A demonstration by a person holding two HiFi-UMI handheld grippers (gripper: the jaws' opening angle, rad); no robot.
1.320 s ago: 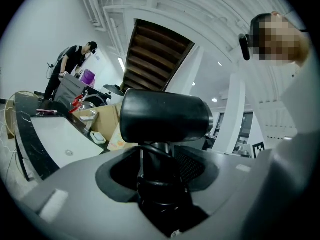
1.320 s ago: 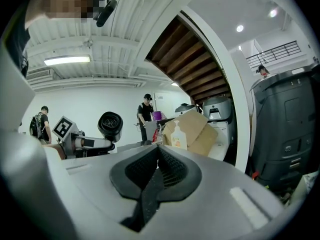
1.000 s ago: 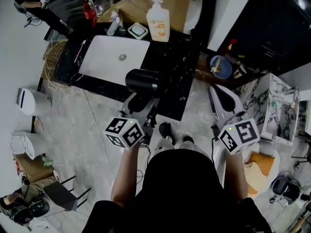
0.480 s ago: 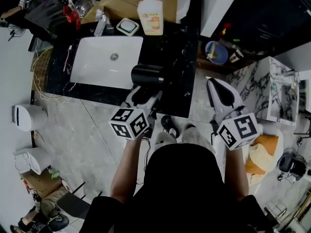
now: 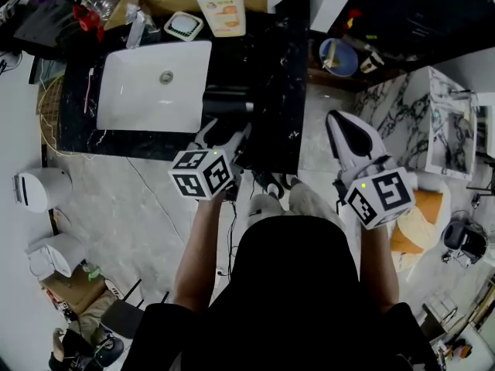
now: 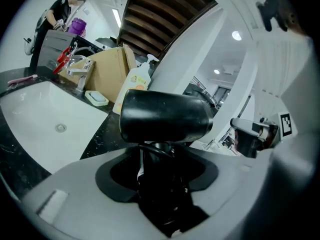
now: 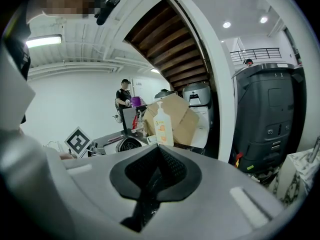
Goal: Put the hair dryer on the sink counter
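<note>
In front of my left gripper [image 5: 227, 134] lies the black sink counter [image 5: 272, 91], the biggest thing here, and it runs from far on this gripper's left side to a little past its right side. The white basin [image 5: 147, 91] is sunk in the counter, ahead and to the left of the left gripper. Behind the basin, further from the gripper, a brown cardboard box [image 6: 107, 71] stands at the back edge of the counter.

The left gripper is clenched on the hair dryer [image 6: 165, 116]. Its jaws stand wide and press on the black handle from both sides. The thick black barrel lies across just above the jaw tips, with its two ends pointing to the left and to the right of the gripper. The hair dryer is over the counter, just beside the right edge of the basin. I cannot tell if it touches the counter.

My right gripper [image 5: 337, 122] is well to the right of the left one, beyond the counter's end and over the pale floor. Its jaws are together and nothing is between them.

A soap bottle [image 5: 220, 6] with a pump stands beyond the hair dryer, at the back of the counter. A small soap dish [image 5: 184, 26] lies just to the left of the bottle.
</note>
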